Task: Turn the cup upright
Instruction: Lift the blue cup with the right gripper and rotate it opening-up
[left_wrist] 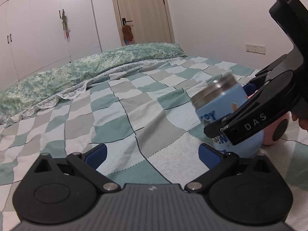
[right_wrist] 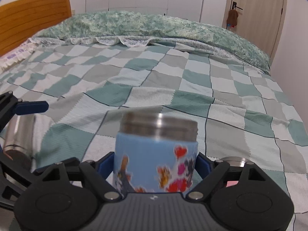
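A blue cup (right_wrist: pixel 156 165) with cartoon prints and a steel threaded rim stands between the blue pads of my right gripper (right_wrist: pixel 155 166), which is shut on its body; its steel rim points up. In the left wrist view the same cup (left_wrist: pixel 221 105) is at the right, tilted slightly, held by the right gripper (left_wrist: pixel 227 115) just above the bed. My left gripper (left_wrist: pixel 153 152) is open and empty, low over the checked blanket to the left of the cup.
The bed is covered by a green, grey and white checked blanket (left_wrist: pixel 125 105). A green floral duvet (right_wrist: pixel 154 27) lies bunched along the far side. A pink object (left_wrist: pixel 277 130) lies behind the cup. A steel cylinder (right_wrist: pixel 19 134) lies at the left. A wooden headboard (right_wrist: pixel 34 17) stands far left.
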Demonstrator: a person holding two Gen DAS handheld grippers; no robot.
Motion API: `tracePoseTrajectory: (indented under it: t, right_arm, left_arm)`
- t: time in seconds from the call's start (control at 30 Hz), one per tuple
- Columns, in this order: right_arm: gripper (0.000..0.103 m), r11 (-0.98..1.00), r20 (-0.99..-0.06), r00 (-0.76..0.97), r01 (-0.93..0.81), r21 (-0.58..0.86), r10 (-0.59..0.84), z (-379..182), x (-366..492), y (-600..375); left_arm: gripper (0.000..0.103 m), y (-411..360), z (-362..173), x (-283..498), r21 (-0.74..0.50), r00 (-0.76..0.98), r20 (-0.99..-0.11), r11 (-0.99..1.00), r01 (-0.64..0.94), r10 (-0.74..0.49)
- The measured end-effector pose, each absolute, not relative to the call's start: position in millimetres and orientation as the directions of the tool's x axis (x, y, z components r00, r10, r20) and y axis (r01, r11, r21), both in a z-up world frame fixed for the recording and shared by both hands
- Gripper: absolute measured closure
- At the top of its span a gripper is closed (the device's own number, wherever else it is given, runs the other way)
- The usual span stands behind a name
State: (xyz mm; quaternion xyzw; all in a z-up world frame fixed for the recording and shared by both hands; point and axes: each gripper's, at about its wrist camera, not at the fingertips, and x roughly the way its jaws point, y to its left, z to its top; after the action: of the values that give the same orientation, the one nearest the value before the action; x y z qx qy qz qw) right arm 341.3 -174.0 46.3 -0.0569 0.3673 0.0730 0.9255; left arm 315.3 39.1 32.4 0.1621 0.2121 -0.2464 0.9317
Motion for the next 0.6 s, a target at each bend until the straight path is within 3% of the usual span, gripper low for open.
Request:
tracePoseTrajectory:
  t: [0.6]
  right_arm:
    - [0.019, 0.968, -0.633, 0.742, -0.245, 0.052, 0.222, 106, 196, -176]
  left_arm:
    - [0.0, 59, 81, 200, 0.225, 0.836, -0.419, 0.852, 0.473, -0.354]
